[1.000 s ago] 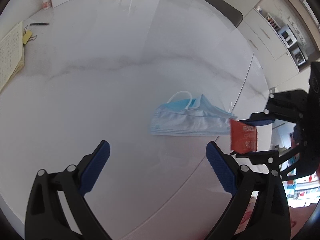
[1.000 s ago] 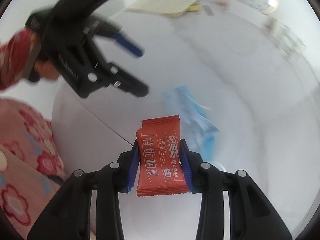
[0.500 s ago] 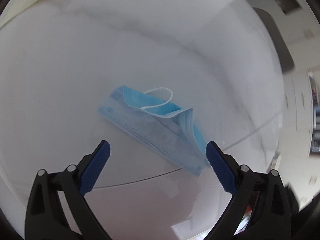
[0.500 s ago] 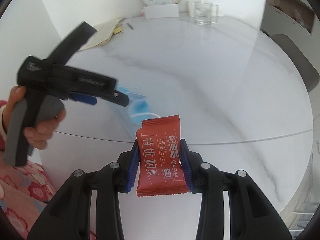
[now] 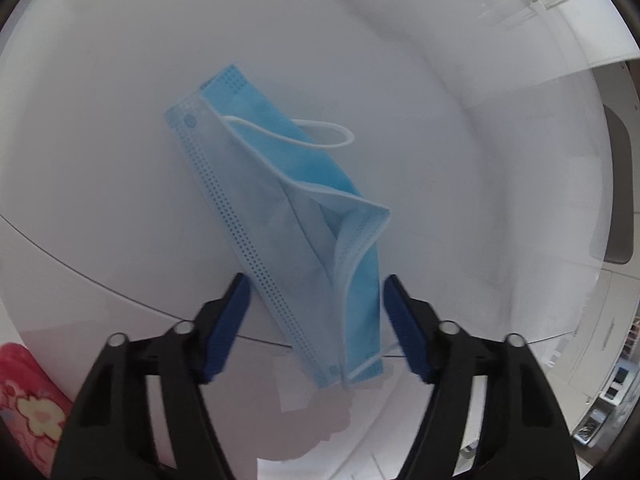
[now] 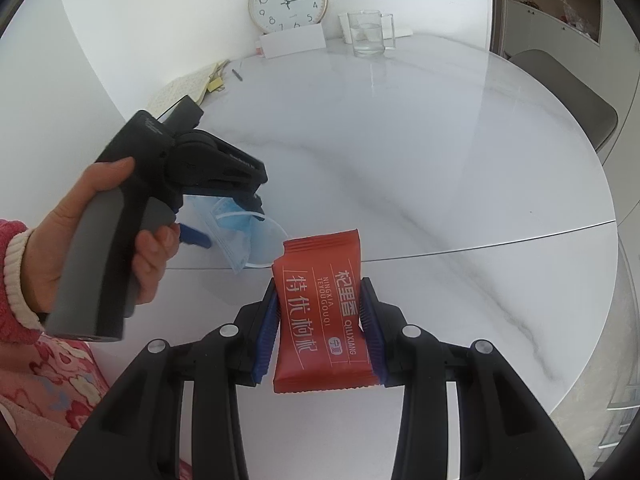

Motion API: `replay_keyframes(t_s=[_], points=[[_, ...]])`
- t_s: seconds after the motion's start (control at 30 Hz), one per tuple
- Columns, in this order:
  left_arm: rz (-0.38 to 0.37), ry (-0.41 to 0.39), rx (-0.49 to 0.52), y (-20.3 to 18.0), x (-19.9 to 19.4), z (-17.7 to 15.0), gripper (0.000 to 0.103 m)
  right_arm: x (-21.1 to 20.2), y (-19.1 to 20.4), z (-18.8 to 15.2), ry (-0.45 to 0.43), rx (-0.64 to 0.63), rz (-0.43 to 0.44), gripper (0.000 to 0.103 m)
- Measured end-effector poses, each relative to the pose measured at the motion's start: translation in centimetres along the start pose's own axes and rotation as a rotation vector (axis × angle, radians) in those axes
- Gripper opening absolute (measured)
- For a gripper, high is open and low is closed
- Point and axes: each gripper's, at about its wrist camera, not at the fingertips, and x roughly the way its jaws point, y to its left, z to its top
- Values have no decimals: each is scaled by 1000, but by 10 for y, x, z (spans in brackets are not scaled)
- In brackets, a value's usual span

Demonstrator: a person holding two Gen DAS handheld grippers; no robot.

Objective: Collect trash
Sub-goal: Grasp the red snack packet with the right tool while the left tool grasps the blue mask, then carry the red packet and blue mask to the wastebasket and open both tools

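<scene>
A crumpled blue face mask (image 5: 288, 216) lies on the white marble table (image 5: 460, 140) near its front edge. My left gripper (image 5: 316, 292) is open, pointing down, with its blue pads on either side of the mask's near end; a small gap shows on each side. In the right wrist view the left gripper (image 6: 224, 220) hangs over the mask (image 6: 236, 236). My right gripper (image 6: 320, 312) is shut on a red snack wrapper (image 6: 320, 312) with white Chinese lettering and holds it above the table edge.
A wall clock (image 6: 288, 0), a white card (image 6: 292, 42) and a glass mug (image 6: 366, 34) stand at the table's far side. An open notebook (image 6: 180, 88) and a pen (image 6: 237, 75) lie at the far left. A grey chair (image 6: 568, 92) stands on the right.
My left gripper has dropped closer to the mask and its fingers have narrowed around the mask's near end. The right gripper holds the red wrapper steady.
</scene>
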Motion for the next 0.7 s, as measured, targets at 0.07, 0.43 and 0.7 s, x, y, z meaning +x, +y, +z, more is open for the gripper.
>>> replay_keyframes(t_s=[0.07,0.43,0.7], points=[[-7,-18,24,-5,-2,-3,38,-4,-1,-4,-8,5,-1,39],[48,-181,505,-37,-43,-47,5,-38,5,-32,-76,143,-71,39],[-68,-235,1058,-72,-93,-144,5,-84,13,-84,-138,384,-251,39]])
